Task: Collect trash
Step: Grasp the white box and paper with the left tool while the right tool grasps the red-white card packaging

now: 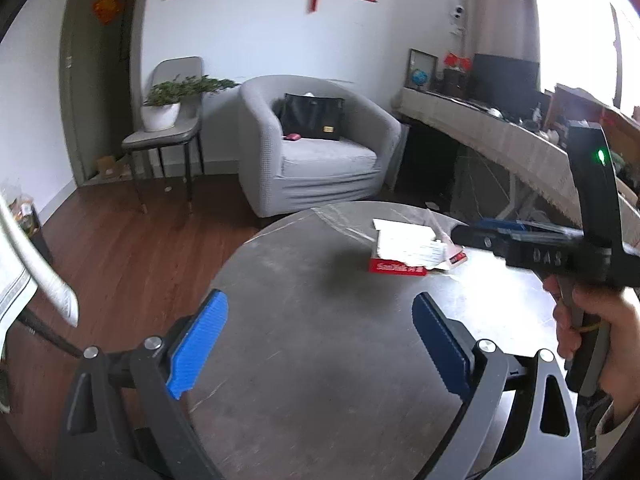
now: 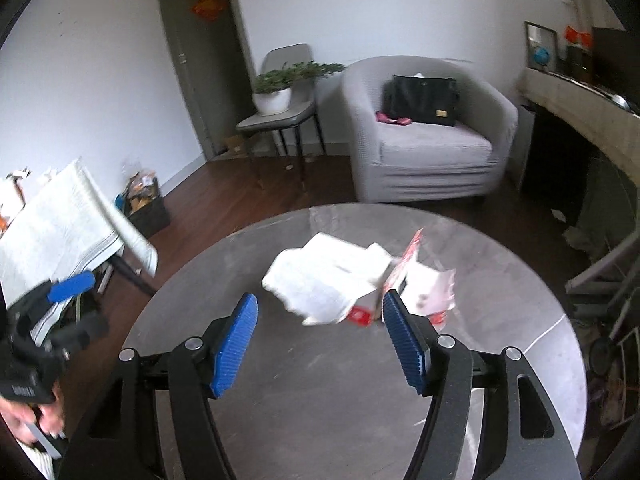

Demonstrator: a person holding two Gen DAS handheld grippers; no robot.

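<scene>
Left gripper (image 1: 320, 344): fingers spread wide with nothing between the blue pads; it hangs over the near part of the round table (image 1: 304, 400).
Right gripper (image 2: 320, 344): fingers spread wide and not pinching anything; its right blue pad (image 2: 404, 344) sits just beside the near edge of the trash.
Trash, right wrist view: a torn red-and-white package (image 2: 420, 292) with crumpled white paper (image 2: 324, 280) lies on the grey table top, just beyond the fingertips; the paper is far of the gap and the red carton edge is close to the right pad. Contact cannot be told because of blur.
Trash, left wrist view: the same package (image 1: 404, 254) lies on the far right part of the table, well apart from the left gripper and beneath the tips of the other gripper (image 1: 472, 236).
Hand (image 1: 592, 332): grasps the handle of the right-side tool at the right edge.
Background: grey armchair (image 1: 316, 148) with a black bag (image 1: 312, 118) on its seat, and a potted plant (image 1: 164, 106) on a chair to its left.
</scene>
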